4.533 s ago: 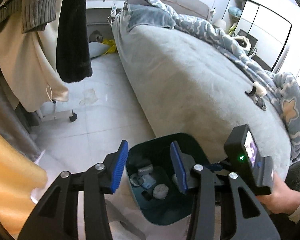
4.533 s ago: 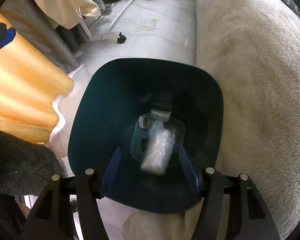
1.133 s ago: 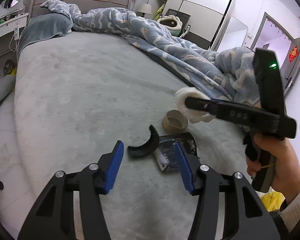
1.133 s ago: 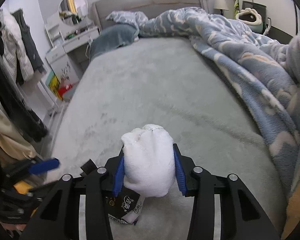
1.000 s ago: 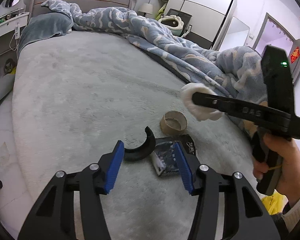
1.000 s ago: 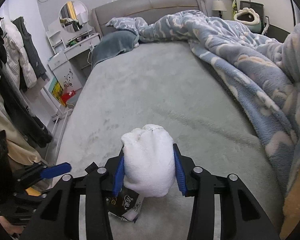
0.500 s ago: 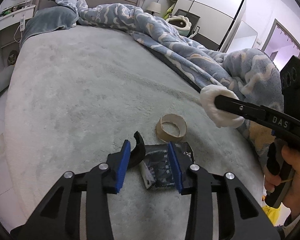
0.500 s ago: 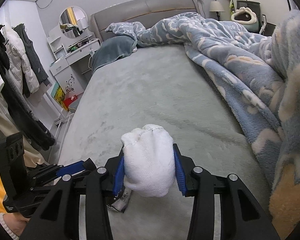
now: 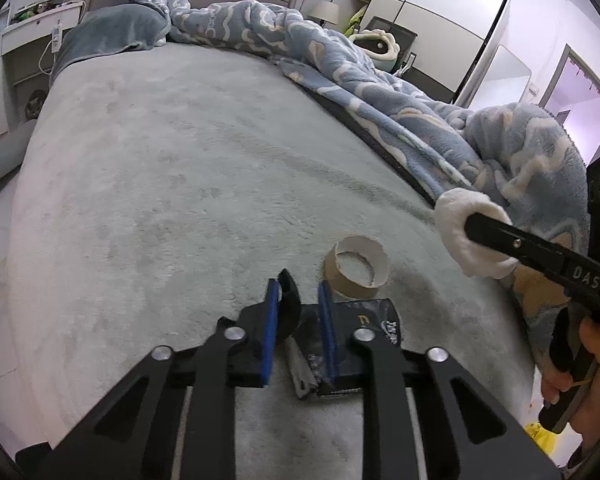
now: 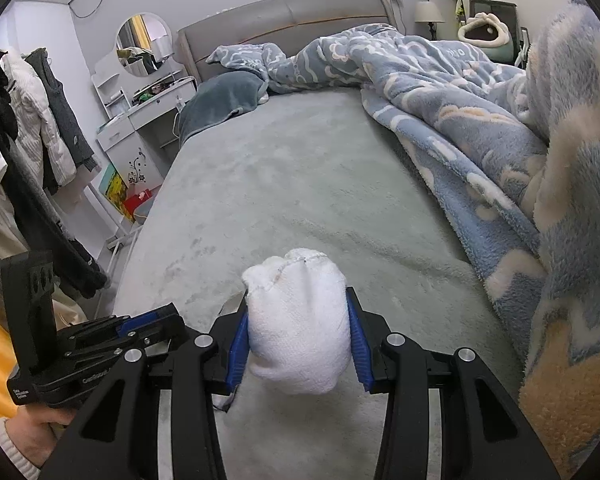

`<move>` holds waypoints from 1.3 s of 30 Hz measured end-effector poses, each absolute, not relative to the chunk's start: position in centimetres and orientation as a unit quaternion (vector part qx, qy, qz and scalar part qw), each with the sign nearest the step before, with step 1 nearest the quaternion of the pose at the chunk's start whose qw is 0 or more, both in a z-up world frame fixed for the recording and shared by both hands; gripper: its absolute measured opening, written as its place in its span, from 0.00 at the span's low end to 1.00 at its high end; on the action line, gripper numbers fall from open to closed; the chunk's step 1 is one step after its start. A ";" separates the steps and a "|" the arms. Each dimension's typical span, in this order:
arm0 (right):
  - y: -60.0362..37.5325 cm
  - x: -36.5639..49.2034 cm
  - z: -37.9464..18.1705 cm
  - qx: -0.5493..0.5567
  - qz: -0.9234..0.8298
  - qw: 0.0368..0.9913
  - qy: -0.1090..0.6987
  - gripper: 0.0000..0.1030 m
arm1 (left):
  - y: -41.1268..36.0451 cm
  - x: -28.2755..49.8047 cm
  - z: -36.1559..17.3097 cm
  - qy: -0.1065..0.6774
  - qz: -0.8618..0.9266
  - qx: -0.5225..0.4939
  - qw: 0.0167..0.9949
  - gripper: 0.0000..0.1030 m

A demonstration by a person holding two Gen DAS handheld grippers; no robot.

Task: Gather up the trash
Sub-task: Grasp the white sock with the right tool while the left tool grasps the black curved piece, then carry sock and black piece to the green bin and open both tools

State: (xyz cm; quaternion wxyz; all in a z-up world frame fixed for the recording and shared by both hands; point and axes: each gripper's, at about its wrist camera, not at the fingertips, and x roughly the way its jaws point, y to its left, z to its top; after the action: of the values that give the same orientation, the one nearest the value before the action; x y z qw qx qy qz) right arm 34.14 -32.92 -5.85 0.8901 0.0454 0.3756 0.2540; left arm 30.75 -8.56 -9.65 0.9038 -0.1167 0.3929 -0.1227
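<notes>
Terry-cloth bundle point(image 10: 298, 334), soft and rounded.

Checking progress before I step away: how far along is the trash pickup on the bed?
Partly done. The right gripper is shut on a white cloth wad. The left gripper is closing around a black curved piece, above a dark wrapper. The cardboard ring lies untouched on the bed. No bin shows.

bed point(image 9: 188, 168) open leftward (blanket point(image 9: 400, 112) crowds right)
</notes>
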 end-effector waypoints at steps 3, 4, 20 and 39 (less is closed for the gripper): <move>-32.8 34.1 -5.8 0.045 0.255 0.890 0.374 0.42 | -8.4 30.8 -9.6 0.394 -0.118 -0.113 0.904 0.10; -32.8 34.0 -5.8 0.045 0.255 0.890 0.374 0.42 | -8.3 30.7 -9.6 0.394 -0.119 -0.114 0.904 0.09; -28.2 32.7 -4.5 0.059 0.283 0.886 0.363 0.42 | -5.1 28.3 -7.7 0.370 -0.121 -0.116 0.914 0.09; -21.8 23.4 -5.7 0.049 0.302 0.874 0.378 0.42 | 1.5 20.8 -8.3 0.368 -0.081 -0.091 0.922 0.09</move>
State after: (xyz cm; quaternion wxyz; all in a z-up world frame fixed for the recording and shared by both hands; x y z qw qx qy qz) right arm 23.41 -21.76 -5.74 0.8737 0.0491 0.3783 0.3020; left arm 20.85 1.48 -8.25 0.9220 -0.0913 0.3676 -0.0806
